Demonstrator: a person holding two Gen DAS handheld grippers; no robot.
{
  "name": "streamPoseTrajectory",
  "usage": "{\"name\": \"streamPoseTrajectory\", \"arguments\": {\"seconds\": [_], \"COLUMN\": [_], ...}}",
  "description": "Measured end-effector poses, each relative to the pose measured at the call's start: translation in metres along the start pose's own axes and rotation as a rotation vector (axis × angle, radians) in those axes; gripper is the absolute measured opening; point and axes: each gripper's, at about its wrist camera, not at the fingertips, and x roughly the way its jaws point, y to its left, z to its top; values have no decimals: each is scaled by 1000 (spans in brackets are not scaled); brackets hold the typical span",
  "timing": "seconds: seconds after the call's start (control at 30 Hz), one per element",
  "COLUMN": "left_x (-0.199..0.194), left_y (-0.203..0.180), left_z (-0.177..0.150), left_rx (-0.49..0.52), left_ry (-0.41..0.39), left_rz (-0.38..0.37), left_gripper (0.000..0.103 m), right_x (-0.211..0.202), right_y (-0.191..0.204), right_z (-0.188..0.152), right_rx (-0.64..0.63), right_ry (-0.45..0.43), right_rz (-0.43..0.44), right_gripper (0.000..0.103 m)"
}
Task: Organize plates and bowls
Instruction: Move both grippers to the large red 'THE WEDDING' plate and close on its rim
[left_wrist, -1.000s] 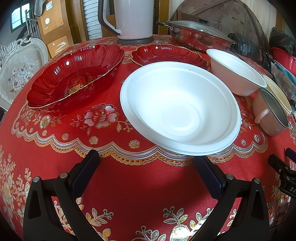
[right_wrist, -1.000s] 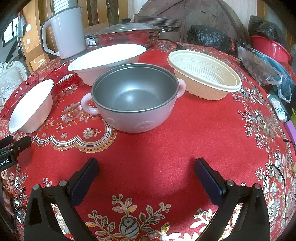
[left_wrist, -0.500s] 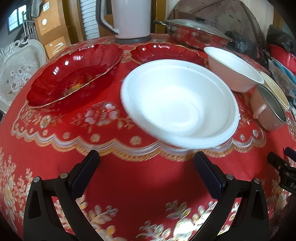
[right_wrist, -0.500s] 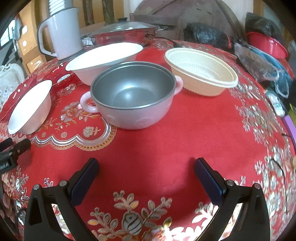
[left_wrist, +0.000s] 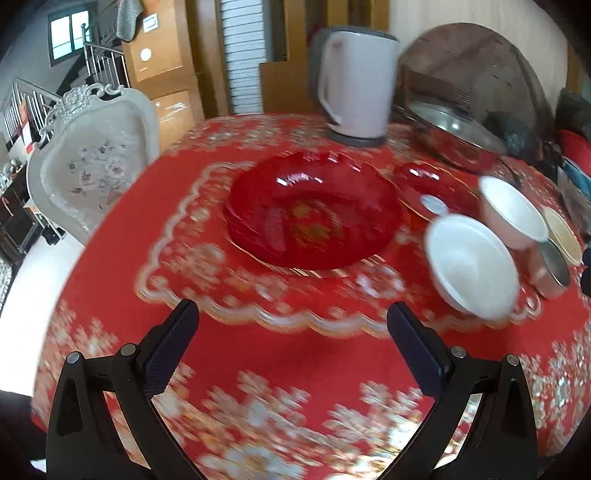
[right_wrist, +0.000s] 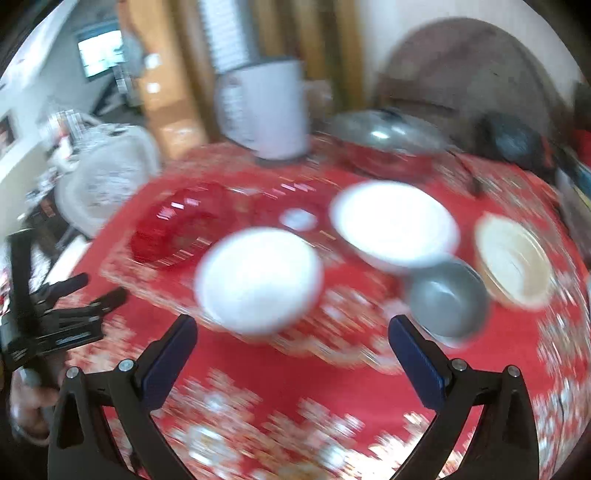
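Left wrist view: your left gripper (left_wrist: 291, 328) stands wide and empty, the red dish (left_wrist: 314, 210) dead ahead.
Right gripper (right_wrist: 291, 339), likewise wide, faces the white bowl (right_wrist: 258, 280); approach each rim squarely, minding the steel bowl (right_wrist: 447, 299) and kettle (left_wrist: 356, 83) beyond.

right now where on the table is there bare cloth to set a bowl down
Bare cloth lies along the near edge of the red tablecloth, in front of the large red glass dish and the near white bowl, and left of that dish toward the chair. The right side is crowded: white bowls, metal pot and cream bowl sit close together.
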Motion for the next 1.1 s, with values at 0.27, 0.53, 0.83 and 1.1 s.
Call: {"name": "streamPoseTrajectory", "arguments": {"seconds": [0.27, 0.53, 0.83, 1.1], "left_x": [33, 74, 106, 122], "left_y": [50, 70, 80, 73], "left_z": [43, 70, 80, 89], "left_rx": [-85, -116, -140, -105], "left_ry": [20, 78, 136, 154], "left_rz": [17, -17, -17, -4], "left_gripper": [103, 103, 102, 95], "right_x": [76, 138, 165, 191], "right_y": [34, 50, 46, 46], "right_z": [65, 85, 84, 79], "right_rx": [32, 77, 136, 159], "right_ry": [78, 208, 278, 354], "right_rz": [161, 217, 314, 262], "right_gripper": [103, 103, 99, 80]}}
